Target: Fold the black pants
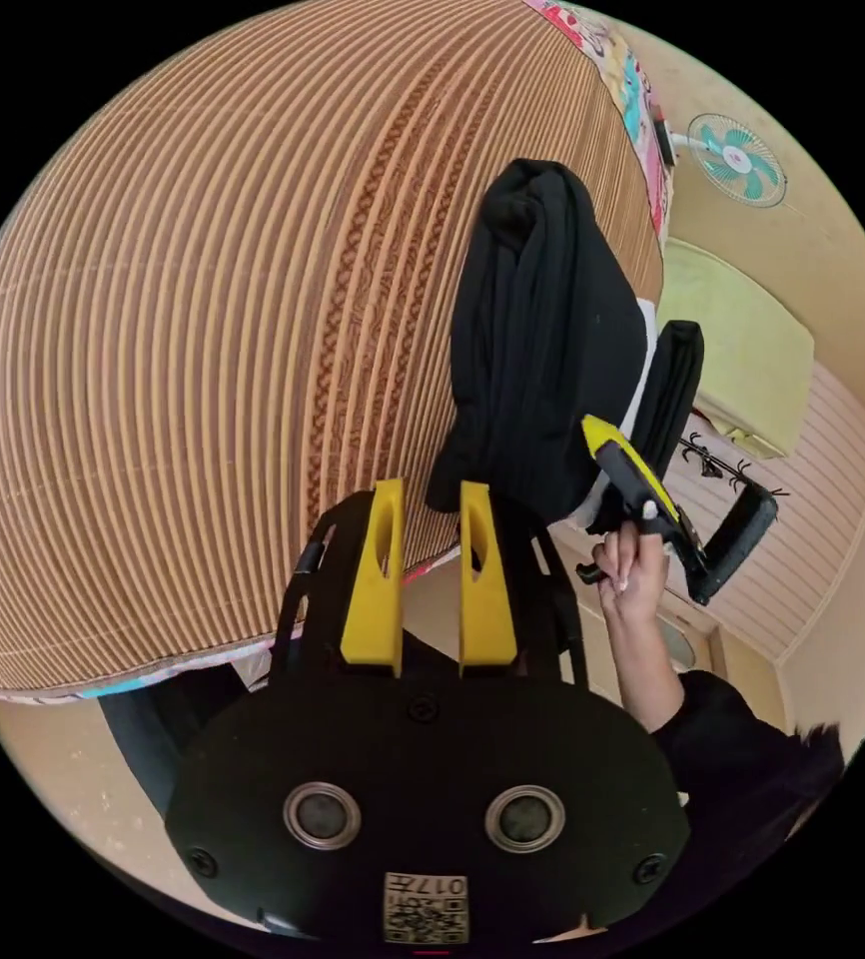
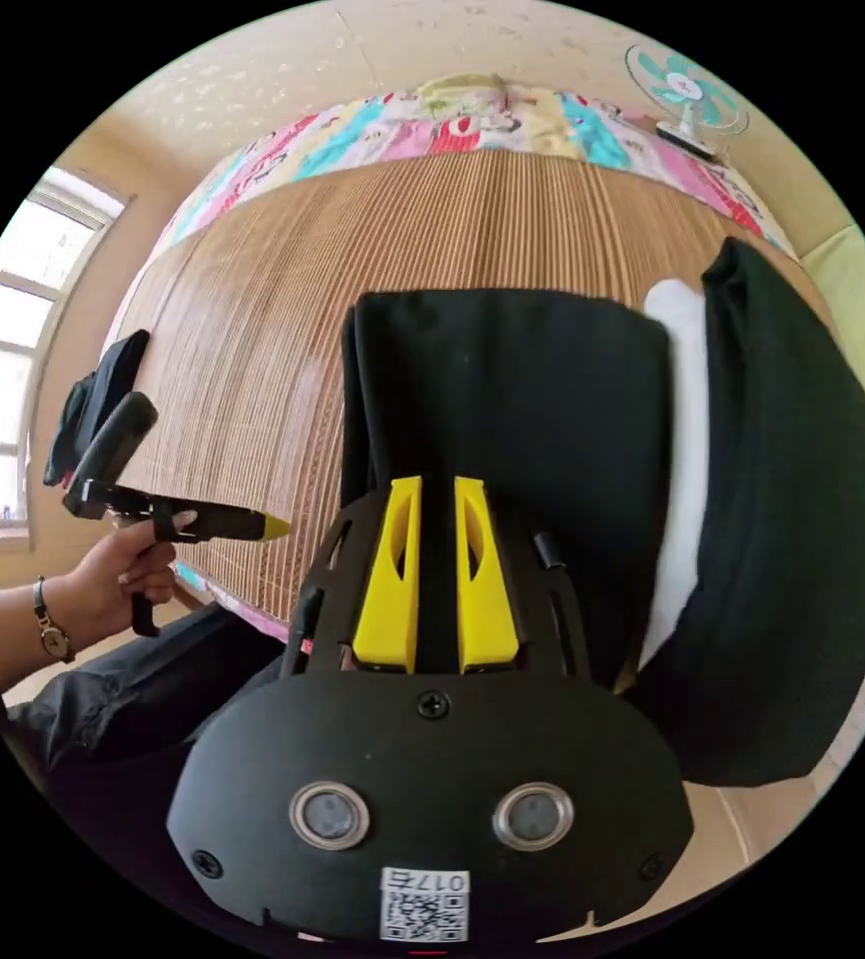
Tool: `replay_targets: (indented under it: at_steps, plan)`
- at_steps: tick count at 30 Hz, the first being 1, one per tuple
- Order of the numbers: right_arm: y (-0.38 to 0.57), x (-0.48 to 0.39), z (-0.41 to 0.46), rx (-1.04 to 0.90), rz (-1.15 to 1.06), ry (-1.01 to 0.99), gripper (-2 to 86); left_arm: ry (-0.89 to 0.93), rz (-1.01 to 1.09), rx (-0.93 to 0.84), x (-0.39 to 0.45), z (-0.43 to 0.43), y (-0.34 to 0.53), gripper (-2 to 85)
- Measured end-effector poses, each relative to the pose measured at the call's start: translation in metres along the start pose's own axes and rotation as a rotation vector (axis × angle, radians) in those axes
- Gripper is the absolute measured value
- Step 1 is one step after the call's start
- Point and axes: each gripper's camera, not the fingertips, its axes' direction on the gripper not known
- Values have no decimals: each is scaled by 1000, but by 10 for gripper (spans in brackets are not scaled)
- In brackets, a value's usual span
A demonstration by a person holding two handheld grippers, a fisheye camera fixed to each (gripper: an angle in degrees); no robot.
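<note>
- Lying folded on the woven mat, the black pants sit near the mat's edge closest to the person; in the left gripper view the same pants appear at 1 o'clock from centre.
- Right gripper: yellow jaws stand a narrow gap apart, over the near hem of the pants. Black cloth shows between them; whether they pinch it cannot be told.
- Left gripper: jaws a narrow gap apart, tips at the mat's edge just beside the corner of the pants, nothing visibly held.
- A second black garment with a white strip lies just beside the pants at 3 o'clock in the right gripper view.
- No container is identifiable.
- Right gripper view: a window at 9 o'clock and the left hand holding its tool.
- Left gripper view: the right hand at 4 o'clock and a pale green cushion at 2 o'clock.
- Both views: a fan beyond the patterned sheet.
</note>
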Motion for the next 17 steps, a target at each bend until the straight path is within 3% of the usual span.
replay_targets:
  at_steps: [3, 8, 11, 17]
  plan:
    - [-3, -2, 25, 58, -17, 15, 49, -149, 14, 18, -27, -54, 52, 84]
    - [-54, 22, 18, -199, 216, -142, 27, -285, -83, 99, -106, -156, 151, 86]
    - [-33, 1, -5, -36, 331, -35, 17, -291, -177, 264, -154, -224, 207, 87]
    - [31, -80, -14, 166, 635, -73, 6, -466, -284, 508, -237, -367, 260, 146]
